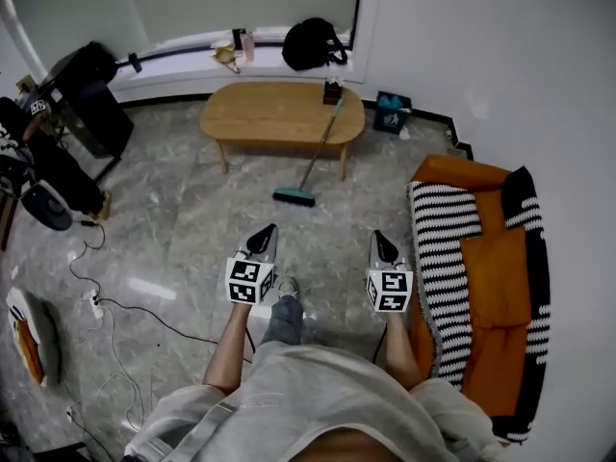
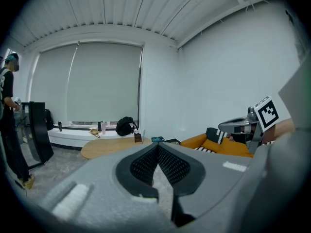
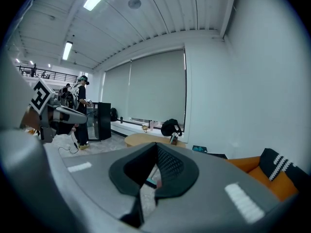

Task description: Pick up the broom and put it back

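We hold left gripper [image 1: 269, 229] and right gripper [image 1: 380, 236] closed and empty, so one should open before reaching the broom [image 1: 320, 147] handle, upper centre.

The head view looks steeply down from above; both gripper views ride low, facing ahead and nearly level — all three share the oval table [image 1: 282, 114].

Grey grippers [image 1: 271, 229] [image 1: 378, 235], black-white marker cubes [image 1: 250, 282], pale shirt [image 1: 318, 393]
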`<state>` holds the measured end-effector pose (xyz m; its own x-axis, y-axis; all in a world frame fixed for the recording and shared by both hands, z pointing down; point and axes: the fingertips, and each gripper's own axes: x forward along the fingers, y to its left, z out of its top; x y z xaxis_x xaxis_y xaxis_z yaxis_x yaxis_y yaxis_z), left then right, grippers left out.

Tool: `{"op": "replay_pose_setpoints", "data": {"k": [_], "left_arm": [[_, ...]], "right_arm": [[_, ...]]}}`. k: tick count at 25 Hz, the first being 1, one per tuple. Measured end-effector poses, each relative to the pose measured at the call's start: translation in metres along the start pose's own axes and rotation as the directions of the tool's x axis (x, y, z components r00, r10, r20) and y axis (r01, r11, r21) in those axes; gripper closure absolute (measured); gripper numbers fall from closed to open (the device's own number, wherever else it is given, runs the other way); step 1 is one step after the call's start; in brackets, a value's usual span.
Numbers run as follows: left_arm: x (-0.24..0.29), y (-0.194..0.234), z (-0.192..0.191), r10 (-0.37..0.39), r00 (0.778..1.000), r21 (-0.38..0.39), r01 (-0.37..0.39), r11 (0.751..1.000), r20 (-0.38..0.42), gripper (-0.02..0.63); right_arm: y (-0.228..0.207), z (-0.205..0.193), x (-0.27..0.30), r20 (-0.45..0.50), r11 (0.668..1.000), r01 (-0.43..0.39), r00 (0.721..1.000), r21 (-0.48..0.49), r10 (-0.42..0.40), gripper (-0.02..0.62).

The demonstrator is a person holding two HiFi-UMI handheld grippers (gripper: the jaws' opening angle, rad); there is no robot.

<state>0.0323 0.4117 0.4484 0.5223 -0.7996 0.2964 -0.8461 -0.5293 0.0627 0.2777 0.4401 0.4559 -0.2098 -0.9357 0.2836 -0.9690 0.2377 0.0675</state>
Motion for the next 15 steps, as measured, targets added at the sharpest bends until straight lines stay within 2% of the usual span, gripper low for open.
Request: {"op": "replay_pose_setpoints", "data": {"k": [7, 15], "left_arm": [[0.065, 0.039, 0.021, -0.054, 0.999, 0.001, 0.054, 0.999, 0.003, 0.607], [0.127, 0.113, 0.053, -0.066, 0.998, -0.005, 0.066, 0.998, 0.016, 0.607]], "right_arm": [[-0.012, 0.023, 0.065, -0.003, 0.999, 0.037, 0.999, -0.003, -0.037, 0.594], [-0.008, 0.059, 0.155, -0.007, 0.999, 0.051, 0.999, -0.013, -0.051, 0.594]]}}
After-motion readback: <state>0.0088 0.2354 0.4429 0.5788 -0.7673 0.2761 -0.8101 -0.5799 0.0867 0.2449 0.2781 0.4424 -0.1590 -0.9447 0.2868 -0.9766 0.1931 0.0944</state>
